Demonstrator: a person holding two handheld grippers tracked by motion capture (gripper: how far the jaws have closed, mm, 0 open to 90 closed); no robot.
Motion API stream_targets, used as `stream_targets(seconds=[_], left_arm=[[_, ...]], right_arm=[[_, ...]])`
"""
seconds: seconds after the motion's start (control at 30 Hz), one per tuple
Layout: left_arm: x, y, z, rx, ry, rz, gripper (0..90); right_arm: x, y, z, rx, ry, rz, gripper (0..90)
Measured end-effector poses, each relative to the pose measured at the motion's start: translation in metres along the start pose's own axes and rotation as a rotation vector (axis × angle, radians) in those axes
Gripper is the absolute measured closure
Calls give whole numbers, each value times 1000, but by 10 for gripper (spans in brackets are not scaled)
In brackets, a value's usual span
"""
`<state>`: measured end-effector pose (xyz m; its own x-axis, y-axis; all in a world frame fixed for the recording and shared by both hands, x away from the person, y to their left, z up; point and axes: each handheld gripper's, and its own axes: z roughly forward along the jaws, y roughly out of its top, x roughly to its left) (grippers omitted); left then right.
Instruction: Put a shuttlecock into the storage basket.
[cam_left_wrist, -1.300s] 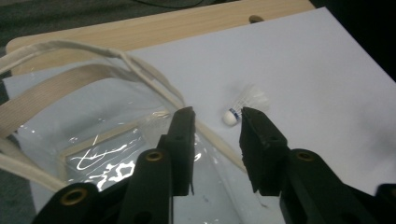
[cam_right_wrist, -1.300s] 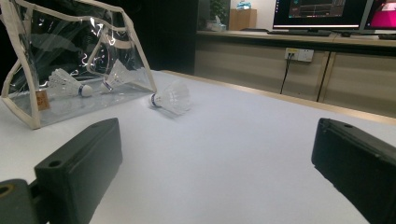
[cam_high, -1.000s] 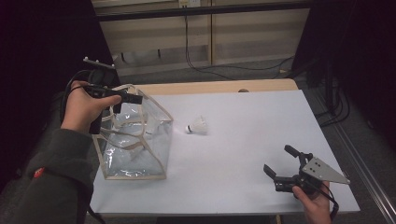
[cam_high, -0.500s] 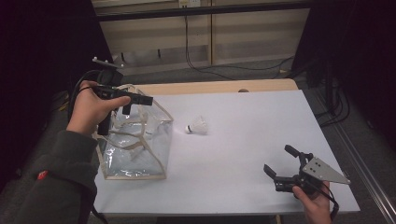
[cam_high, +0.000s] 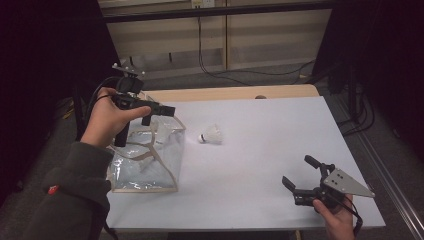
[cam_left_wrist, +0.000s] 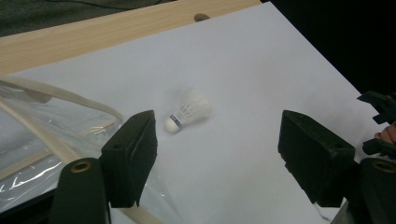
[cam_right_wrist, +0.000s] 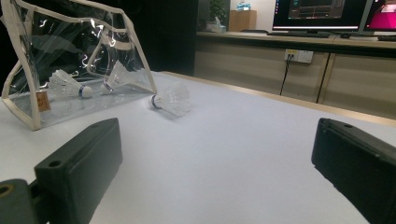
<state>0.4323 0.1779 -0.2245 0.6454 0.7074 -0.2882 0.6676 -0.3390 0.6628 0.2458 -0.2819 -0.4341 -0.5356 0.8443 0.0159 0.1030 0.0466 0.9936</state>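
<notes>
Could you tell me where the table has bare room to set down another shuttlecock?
The widest free patch lies between the shuttlecock and the right gripper, running to the table's far and right edges. A bare strip runs along the near edge. The left side is crowded by the clear bag and left gripper.

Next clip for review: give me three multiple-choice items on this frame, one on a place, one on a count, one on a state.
1. Where does the loose shuttlecock lie?
A. on the table, right of the clear bag
B. on the floor
C. between the right gripper's jaws

2. How many shuttlecocks are inside the bag?
A. none
B. two
C. five

3. How does the left gripper stand?
A. shut on the bag's rim
B. open, nothing between its jaws
C. shut on a shuttlecock

Key: 1 A, the high view shows it on the white top beside the bag; 2 B, the right gripper view shows two through the plastic; 3 B, its jaws stand apart.
</notes>
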Motion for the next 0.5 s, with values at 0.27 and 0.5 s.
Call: stream_targets(seconds=[0.27,0.5], left_arm=[[-8,1,9,3,-14,12,242],[-14,0,18,10,-33,12,221]], right_arm=[[0,0,0,-1,-1,0,18],[0,0,0,-1,-1,0,18]])
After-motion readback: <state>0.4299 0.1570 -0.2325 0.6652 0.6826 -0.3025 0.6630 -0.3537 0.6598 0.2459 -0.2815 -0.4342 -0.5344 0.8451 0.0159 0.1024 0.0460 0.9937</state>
